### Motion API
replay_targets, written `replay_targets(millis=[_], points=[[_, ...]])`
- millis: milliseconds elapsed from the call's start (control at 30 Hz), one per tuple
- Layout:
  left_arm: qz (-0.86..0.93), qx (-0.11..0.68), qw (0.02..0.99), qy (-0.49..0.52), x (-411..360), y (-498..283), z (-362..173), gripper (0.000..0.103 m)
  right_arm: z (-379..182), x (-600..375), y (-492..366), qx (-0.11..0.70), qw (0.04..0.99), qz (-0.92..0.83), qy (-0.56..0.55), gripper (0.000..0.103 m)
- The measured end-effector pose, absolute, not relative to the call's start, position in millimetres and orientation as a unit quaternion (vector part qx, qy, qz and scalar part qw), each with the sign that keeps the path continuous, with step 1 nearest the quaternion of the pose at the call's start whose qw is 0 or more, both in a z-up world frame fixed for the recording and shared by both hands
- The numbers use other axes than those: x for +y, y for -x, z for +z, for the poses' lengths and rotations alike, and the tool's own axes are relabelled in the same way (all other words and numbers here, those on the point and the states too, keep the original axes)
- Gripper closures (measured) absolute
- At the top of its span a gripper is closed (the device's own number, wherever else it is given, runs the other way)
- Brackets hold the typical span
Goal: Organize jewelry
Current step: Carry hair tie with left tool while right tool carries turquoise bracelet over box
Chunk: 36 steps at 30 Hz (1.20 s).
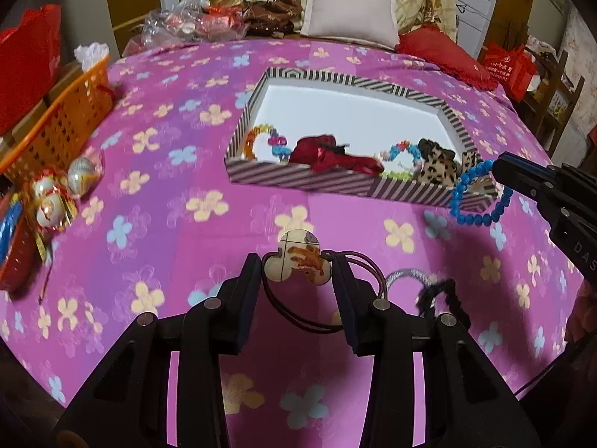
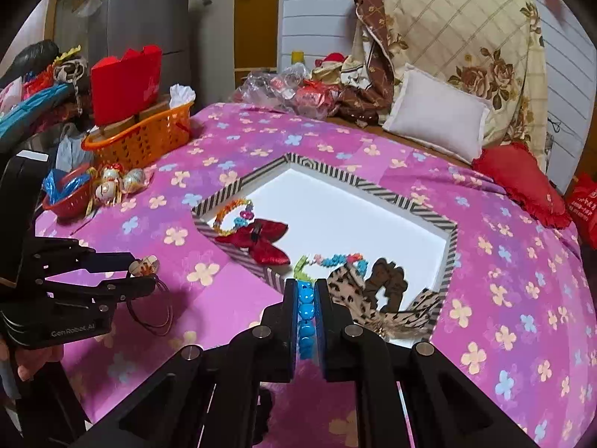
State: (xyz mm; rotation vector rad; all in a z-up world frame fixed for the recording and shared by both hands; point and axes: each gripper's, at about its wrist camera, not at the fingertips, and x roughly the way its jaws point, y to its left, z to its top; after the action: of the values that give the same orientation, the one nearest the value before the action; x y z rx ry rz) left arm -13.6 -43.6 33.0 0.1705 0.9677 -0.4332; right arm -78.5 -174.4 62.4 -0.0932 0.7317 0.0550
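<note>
- Left gripper: clamped on clover-shaped hair tie charm, dark elastic loop dangling, above pink floral bedspread.
- Right gripper: closed tight on blue bead bracelet; full loop visible only from left wrist.
- "GenRobot.AI" legible on left gripper body, right wrist only.
- Striped tray beyond: red bow, leopard scrunchie, bead strings.
- Orange basket, far left.

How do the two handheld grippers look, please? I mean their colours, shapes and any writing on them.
Both are matte black plastic. The left gripper has two long flat fingers on linkage bars with round silver pins, and white "GenRobot.AI" lettering on its body. The right gripper is built the same; its side shows pale letters "DAS".
</note>
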Motion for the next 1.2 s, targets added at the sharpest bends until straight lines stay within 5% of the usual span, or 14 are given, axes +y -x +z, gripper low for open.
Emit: replay_targets(millis=[1200], points=[[-0.168,0.432,0.881,-0.100,-88,-32,59,0.065,76,-199,40,0.353,0.935,0.025,0.018,0.095]])
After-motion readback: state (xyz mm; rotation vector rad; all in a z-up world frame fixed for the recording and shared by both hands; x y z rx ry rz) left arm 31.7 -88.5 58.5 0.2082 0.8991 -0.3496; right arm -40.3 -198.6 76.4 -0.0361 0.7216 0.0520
